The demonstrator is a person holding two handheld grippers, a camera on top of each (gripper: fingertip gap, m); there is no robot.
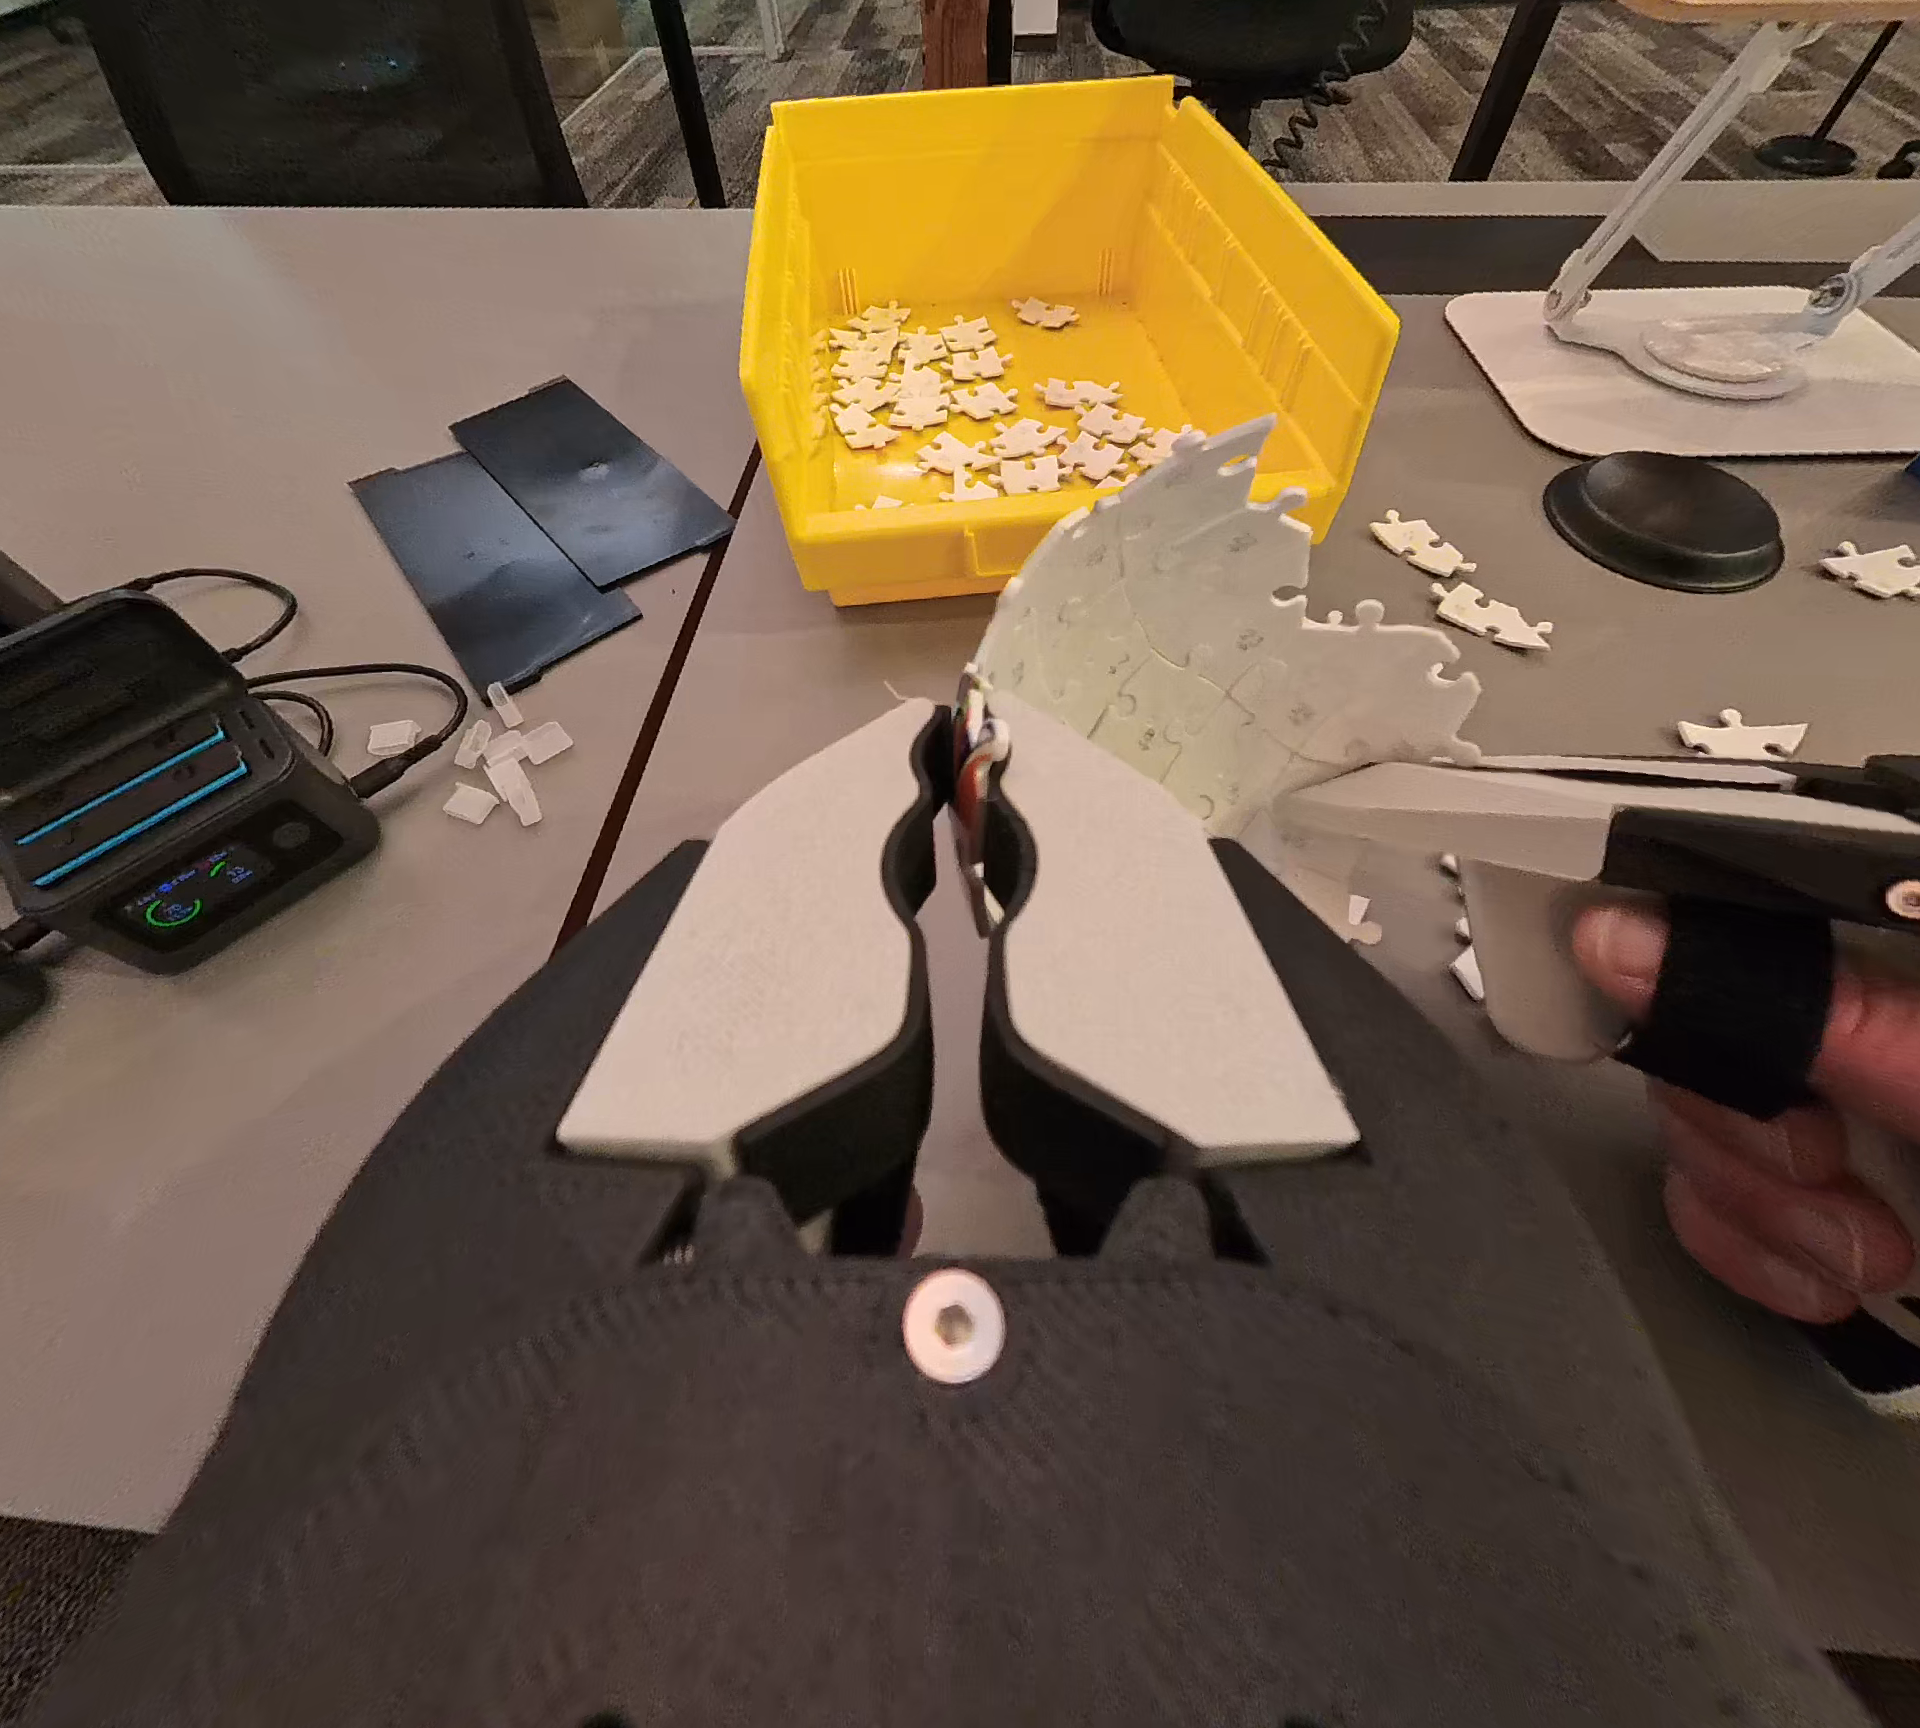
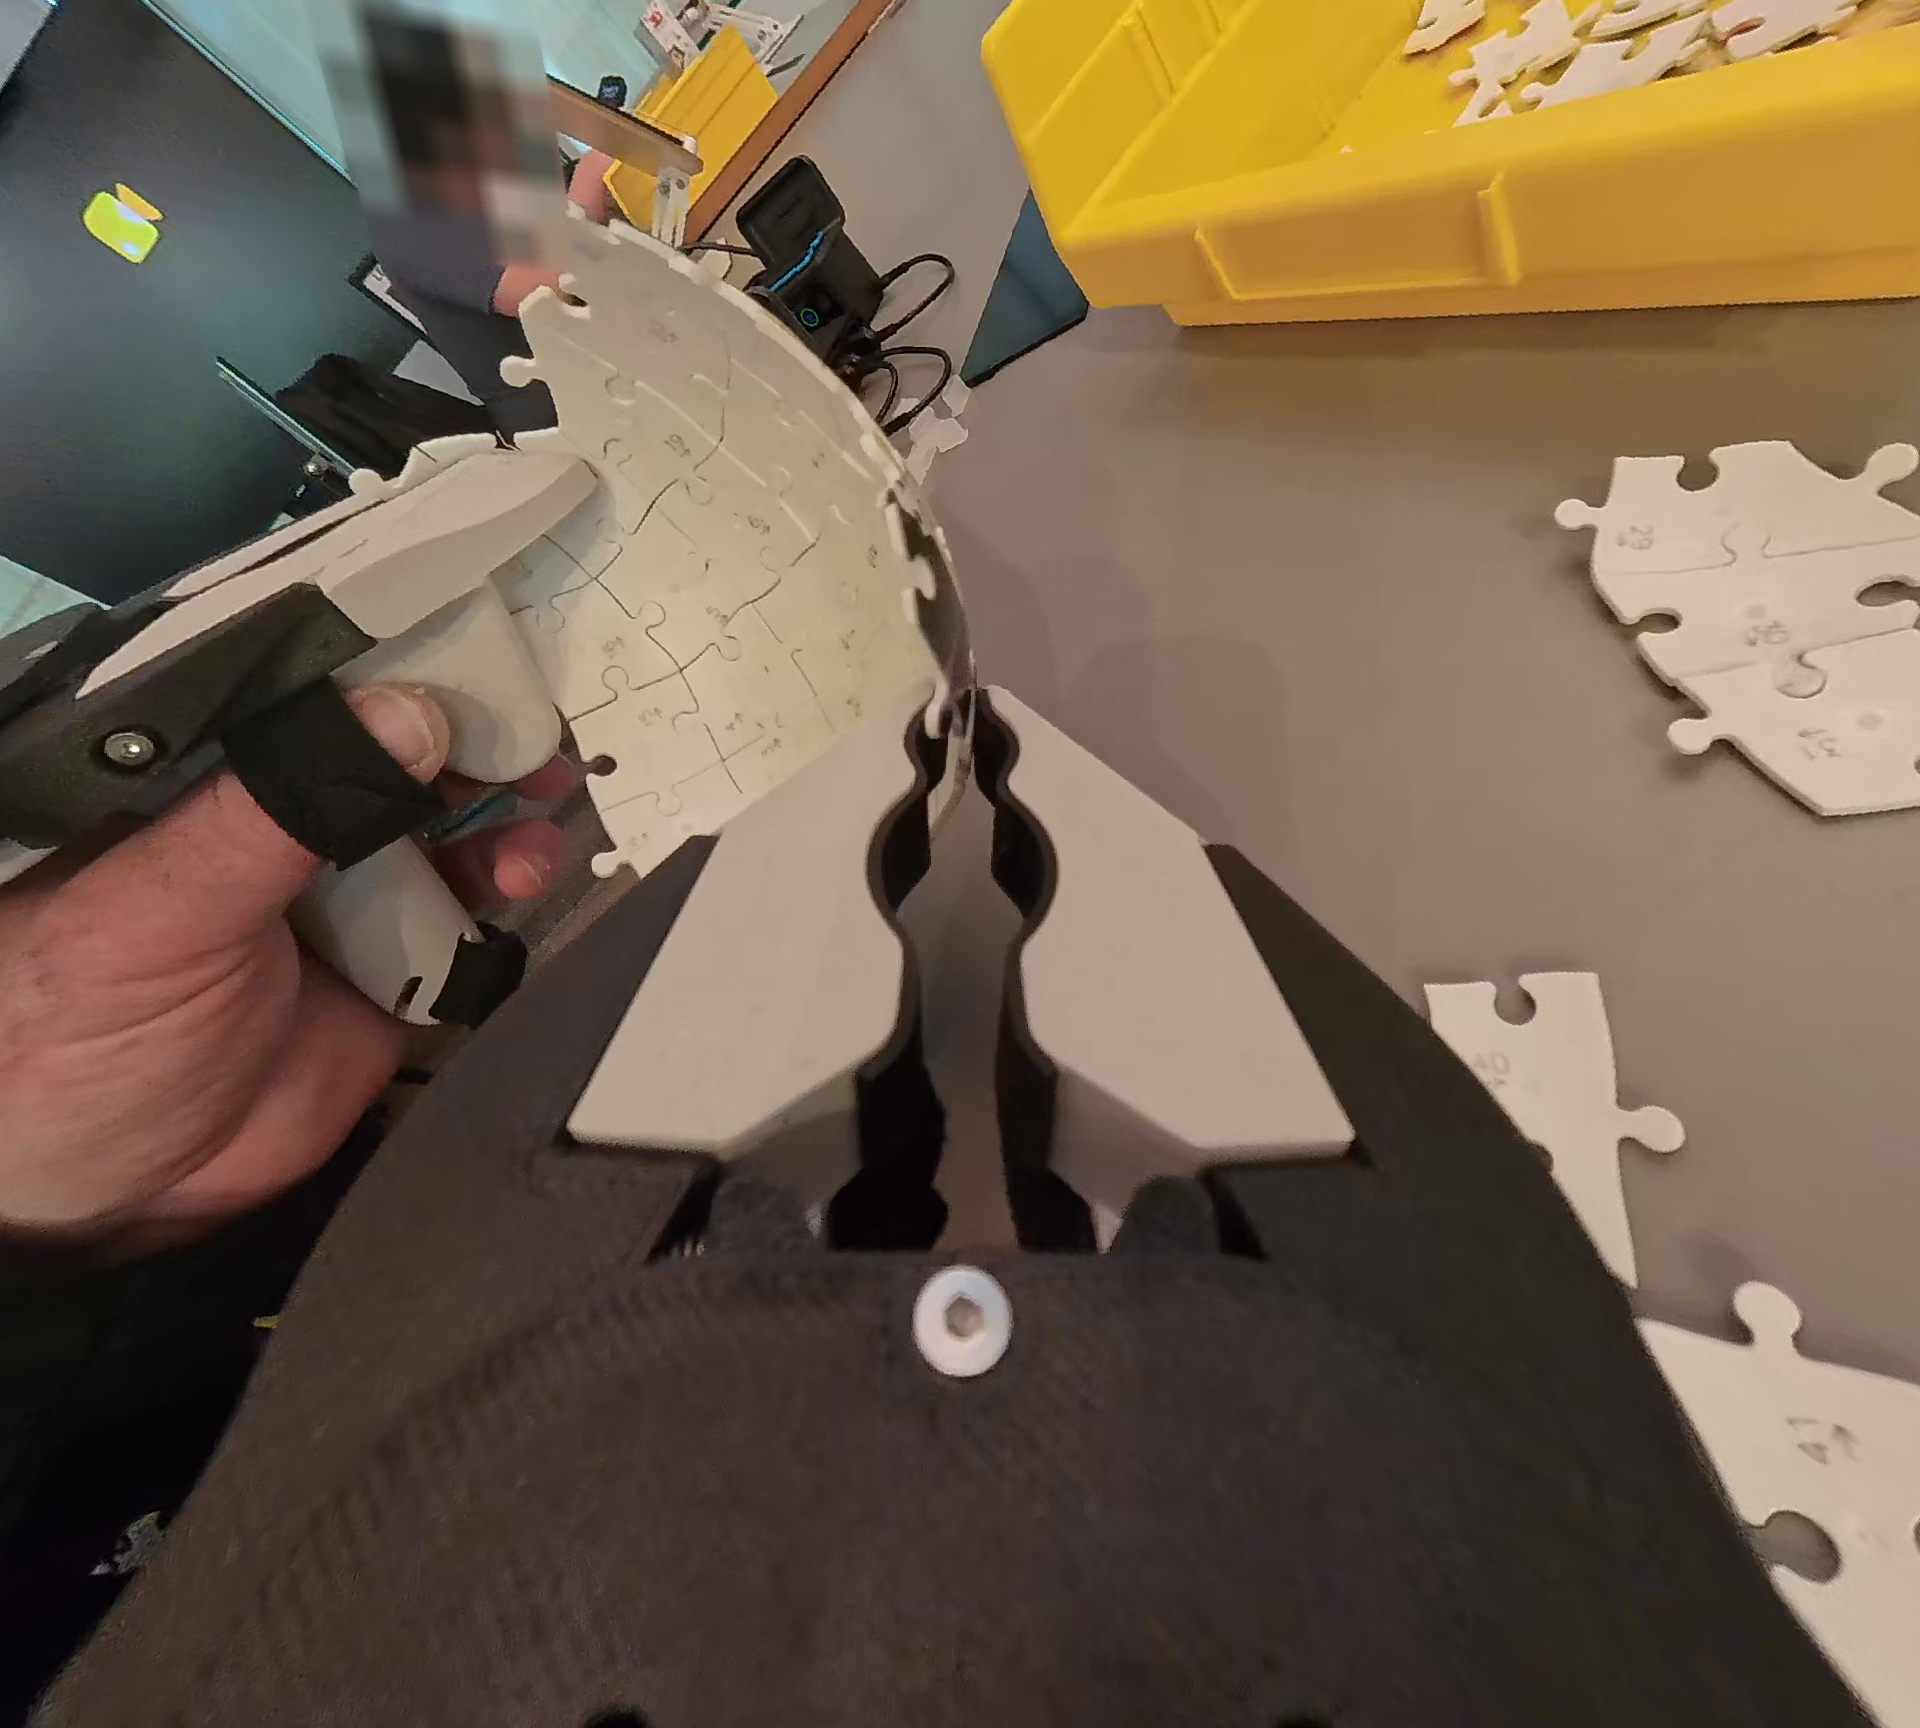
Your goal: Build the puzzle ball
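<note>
1. Currently, the left claw is clamped on one edge of the curved puzzle shell; a strip of the printed outer face shows between its fingers.
2. The right claw is closed on another edge of the same shell, so the shell is held off the tabletop between both claws.
3. In the left wrist view the shell's pale inner face points toward the camera, with jagged tabs along its upper and right rims.
4. The right claw enters that view from the right, carried by a hand with a black strap over one finger.
5. A yellow bin stands on the tabletop behind the shell and holds many loose puzzle pieces.
6. Several more pieces lie on the dark tabletop right of the bin; a joined cluster of pieces lies near the right claw.
7. Two black sheets and a charger case with cables sit left of the bin.
</note>
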